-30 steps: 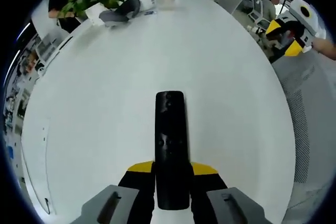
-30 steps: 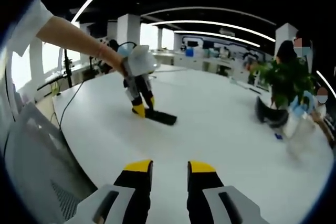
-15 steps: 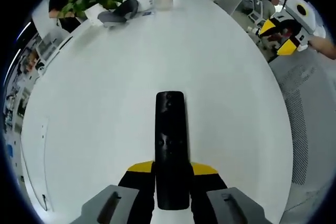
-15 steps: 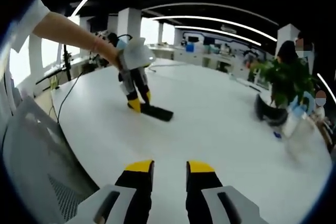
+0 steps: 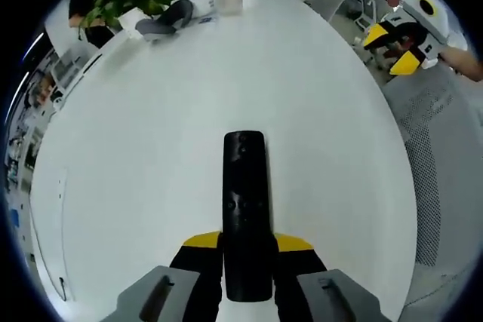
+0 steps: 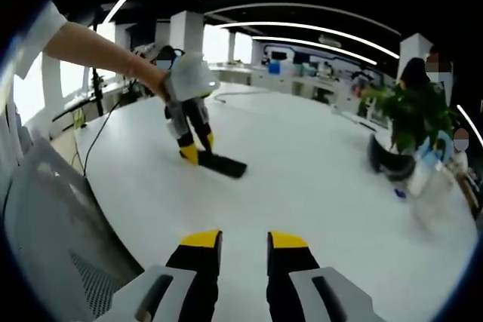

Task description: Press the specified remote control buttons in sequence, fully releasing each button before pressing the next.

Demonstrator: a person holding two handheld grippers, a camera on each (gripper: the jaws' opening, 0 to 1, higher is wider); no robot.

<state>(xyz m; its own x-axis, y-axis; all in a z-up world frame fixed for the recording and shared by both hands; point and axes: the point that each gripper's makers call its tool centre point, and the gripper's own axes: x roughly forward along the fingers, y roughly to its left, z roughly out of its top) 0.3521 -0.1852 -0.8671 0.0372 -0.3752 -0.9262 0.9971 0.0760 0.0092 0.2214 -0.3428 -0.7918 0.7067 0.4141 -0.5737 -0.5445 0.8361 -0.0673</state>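
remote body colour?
Black, glossy. The remote control shows best in the left gripper view, held between the left gripper jaws on the white table.

glossy black plastic remote (image 5: 244, 209), smooth white table (image 5: 151, 148)

Left gripper (image 5: 247, 250) clamped — right gripper (image 6: 243, 245) parted, raised.

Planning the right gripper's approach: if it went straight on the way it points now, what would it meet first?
Probably bare white table; the right gripper holds nothing, and the remote lies left of its line.
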